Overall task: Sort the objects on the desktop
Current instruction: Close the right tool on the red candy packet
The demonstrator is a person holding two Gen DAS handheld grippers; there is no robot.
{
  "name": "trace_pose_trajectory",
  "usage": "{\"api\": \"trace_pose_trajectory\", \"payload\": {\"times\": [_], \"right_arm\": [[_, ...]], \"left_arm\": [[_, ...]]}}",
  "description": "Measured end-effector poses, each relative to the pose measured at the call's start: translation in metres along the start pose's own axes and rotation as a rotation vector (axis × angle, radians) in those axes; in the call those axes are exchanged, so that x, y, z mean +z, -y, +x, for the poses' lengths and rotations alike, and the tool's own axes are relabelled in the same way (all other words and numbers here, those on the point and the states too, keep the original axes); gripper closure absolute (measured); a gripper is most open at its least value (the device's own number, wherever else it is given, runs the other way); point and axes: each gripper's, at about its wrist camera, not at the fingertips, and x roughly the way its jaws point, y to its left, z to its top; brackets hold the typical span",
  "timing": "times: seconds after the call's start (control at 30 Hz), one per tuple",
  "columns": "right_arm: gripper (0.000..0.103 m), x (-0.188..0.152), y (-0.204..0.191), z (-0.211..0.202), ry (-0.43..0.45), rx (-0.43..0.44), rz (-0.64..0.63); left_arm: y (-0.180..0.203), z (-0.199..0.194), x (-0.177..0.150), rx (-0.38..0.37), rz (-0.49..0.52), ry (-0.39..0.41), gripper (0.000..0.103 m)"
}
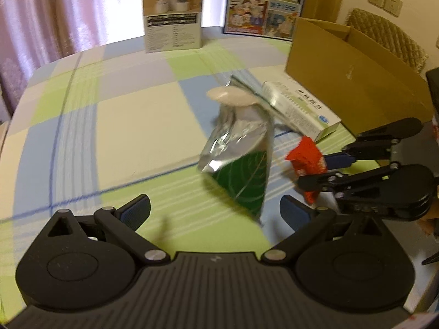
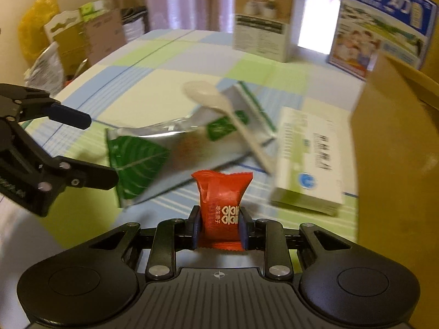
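Note:
My right gripper [image 2: 219, 223] is shut on a red snack packet [image 2: 222, 205] and holds it above the checked tablecloth; it shows from the side in the left wrist view [image 1: 315, 167], with the red packet [image 1: 306, 155] between its fingers. My left gripper [image 1: 215, 212] is open and empty, just short of a silver-and-green foil pouch [image 1: 238, 159] lying on the cloth. A white plastic spoon [image 2: 219, 104] rests across the pouch [image 2: 170, 142]. A white-and-green medicine box [image 2: 307, 164] lies to the pouch's right.
An open cardboard box [image 1: 351, 74] stands at the right edge of the table. A white product box [image 1: 172, 13] and a blue illustrated carton [image 1: 263, 2] stand at the far edge. Bags and cartons [image 2: 68, 41] sit beyond the table's left side.

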Motion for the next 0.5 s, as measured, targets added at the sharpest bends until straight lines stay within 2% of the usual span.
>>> {"api": "trace_pose_trajectory", "payload": {"times": [0.1,0.3,0.5], "right_arm": [[0.079,0.002,0.008,-0.005,0.012,-0.017,0.013],[0.079,-0.002,0.013,-0.003,0.019,-0.008,0.032],[0.079,-0.006,0.021,0.002,0.013,-0.013,0.053]], "left_arm": [[0.007,0.015,0.014,-0.020,0.041,-0.010,0.004],[0.021,0.044,0.041,-0.011,0.137,-0.026,0.003],[0.023,0.080,0.062,-0.057,0.160,-0.126,0.003]]}}
